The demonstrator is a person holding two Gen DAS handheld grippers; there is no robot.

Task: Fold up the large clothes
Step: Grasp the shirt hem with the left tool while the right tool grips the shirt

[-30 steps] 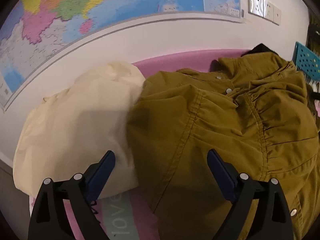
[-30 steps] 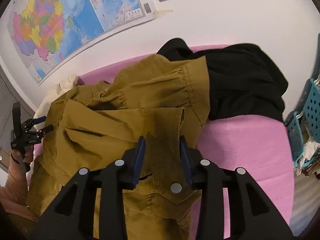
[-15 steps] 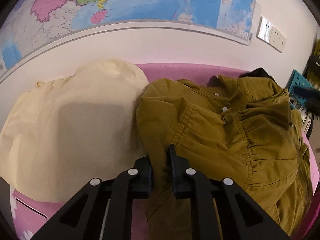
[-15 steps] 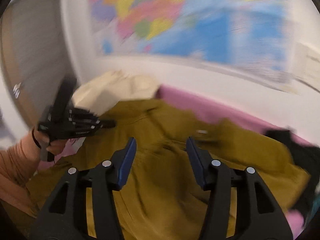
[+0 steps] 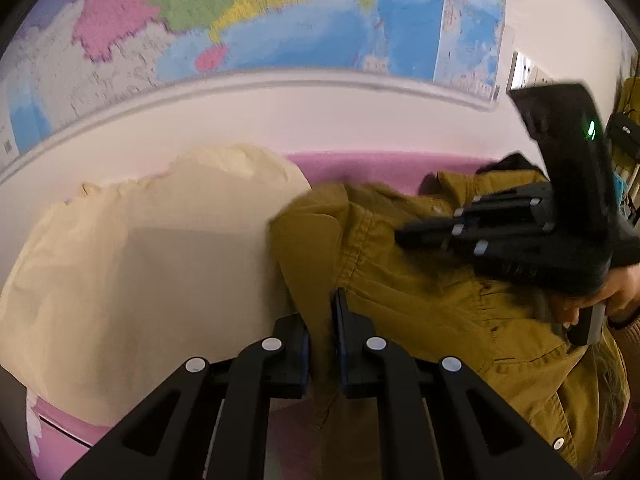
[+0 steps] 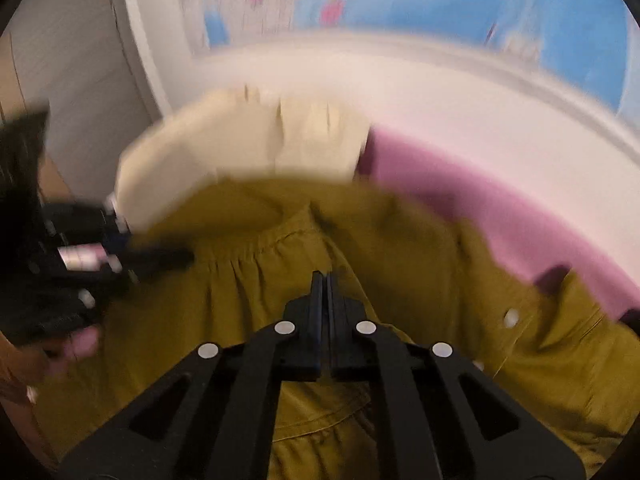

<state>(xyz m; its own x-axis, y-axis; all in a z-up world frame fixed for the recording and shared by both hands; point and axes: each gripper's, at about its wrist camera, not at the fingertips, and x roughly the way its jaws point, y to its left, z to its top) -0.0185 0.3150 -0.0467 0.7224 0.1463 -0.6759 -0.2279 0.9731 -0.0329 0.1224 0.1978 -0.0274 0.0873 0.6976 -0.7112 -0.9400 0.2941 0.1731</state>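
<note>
Left gripper (image 5: pixel 323 322) clamped on jacket (image 5: pixel 432 312) edge. Right gripper (image 6: pixel 327 280) fingers just snapped together, no cloth visible between them.

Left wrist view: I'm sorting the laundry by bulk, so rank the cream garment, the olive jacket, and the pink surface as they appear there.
1. Cream garment and olive jacket: both fill much of the frame, too close to rank, and the jacket runs off the frame.
2. Pink surface: only strips show, the rest covered.

Olive jacket (image 5: pixel 432 320): matt woven cloth. Cream garment (image 5: pixel 152 264): smooth cloth. Wall map (image 5: pixel 280 12): glossy paper.
</note>
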